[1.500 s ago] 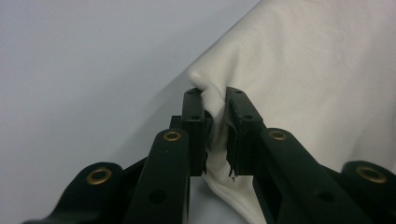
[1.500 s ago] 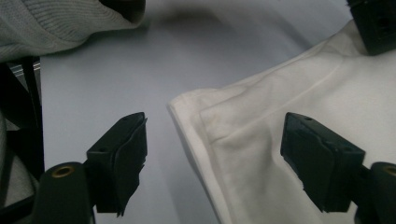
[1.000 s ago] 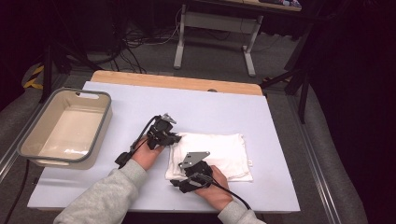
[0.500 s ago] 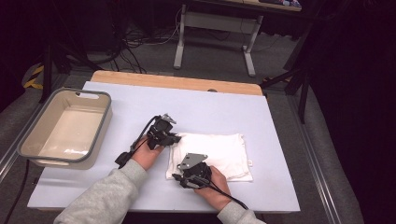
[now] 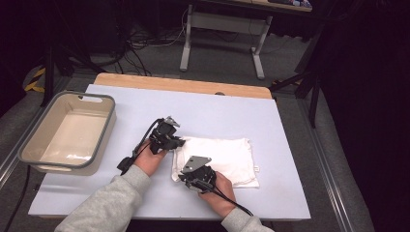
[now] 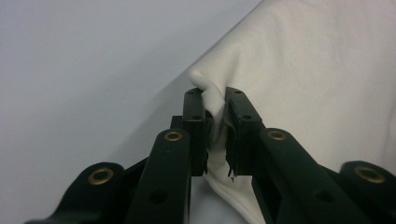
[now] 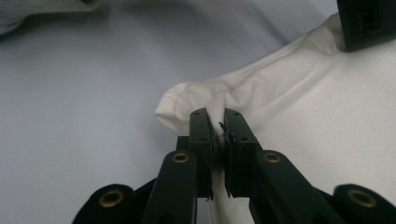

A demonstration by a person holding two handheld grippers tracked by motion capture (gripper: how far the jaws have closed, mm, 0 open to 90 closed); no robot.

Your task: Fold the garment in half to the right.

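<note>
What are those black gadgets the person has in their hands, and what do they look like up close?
They are handheld grippers. The left gripper and right gripper are black, each with two flat, straight-sided jaws on jointed arms studded with brass-coloured rivets. A grey three-cornered plate tops the right one. A black cable trails from each. The person wears light grey sleeves.

One white cloth (image 5: 220, 159), one grey tub (image 5: 67, 133), two tools, apparently nothing else.

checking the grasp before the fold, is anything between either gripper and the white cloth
Nothing visible. The left gripper has its jaws pinched on a corner of the white folded fabric cloth, and the right gripper, whose jaws have just been closing, pinches its near left corner directly.
</note>
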